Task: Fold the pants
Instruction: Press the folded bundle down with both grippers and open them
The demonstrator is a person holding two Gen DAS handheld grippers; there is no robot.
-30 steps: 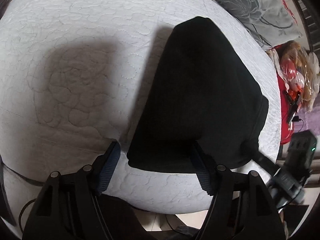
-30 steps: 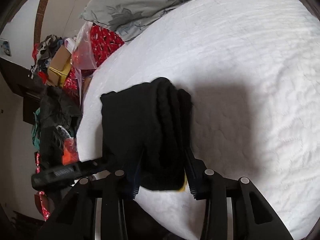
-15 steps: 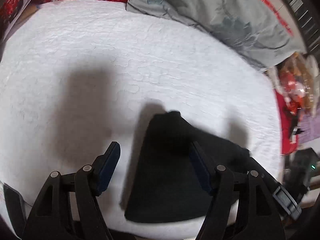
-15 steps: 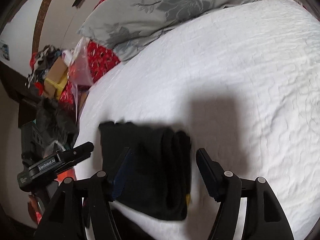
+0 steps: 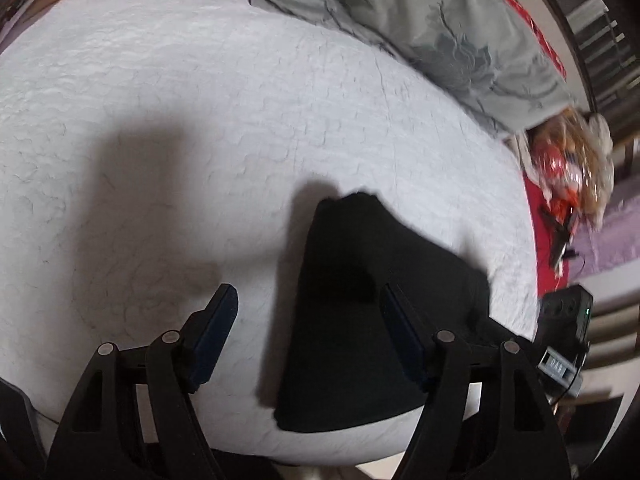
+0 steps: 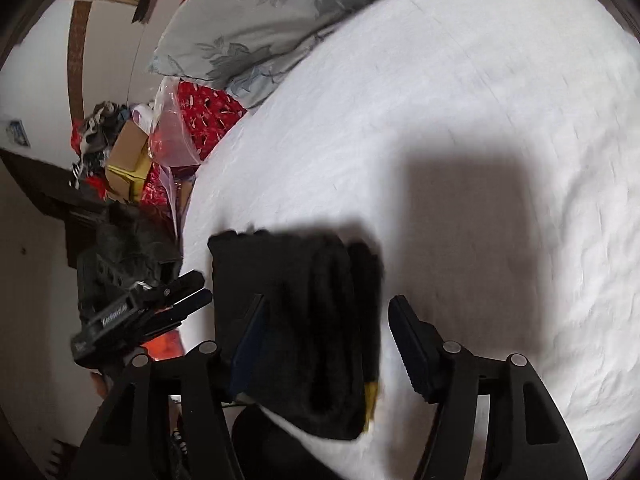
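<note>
Black pants (image 5: 360, 312), folded into a compact bundle, lying at the near edge of a white quilted bed (image 5: 200, 120). Left gripper (image 5: 308, 340) spread wide, gripping nothing, held above the bed's near edge; blue-padded left finger over bare quilt, right finger over the bundle's right part, contact with the cloth impossible to tell. Right gripper (image 6: 328, 344) likewise released, wide apart, left finger over the bundle, right finger over bare quilt just right of it.

Seen only from the left wrist: bundle's flat top tapering toward a far corner; a grey floral pillow (image 5: 440, 40) at the far right of the bed; crinkled bags of red and tan stuff (image 5: 572, 168) beyond the right edge; the other tool's black body with a green light (image 5: 568, 312) at the right.

Seen only from the right wrist: bundle's stacked rolled layers along its right side (image 6: 328, 320) and a small yellow tag (image 6: 371, 396) at the near right corner; the other gripper (image 6: 140, 312) off the bed's left edge, fingers close together though too blurred to judge; a cardboard box (image 6: 128, 152) and clutter far left. Same pillow (image 6: 260, 20) at the far left here.
</note>
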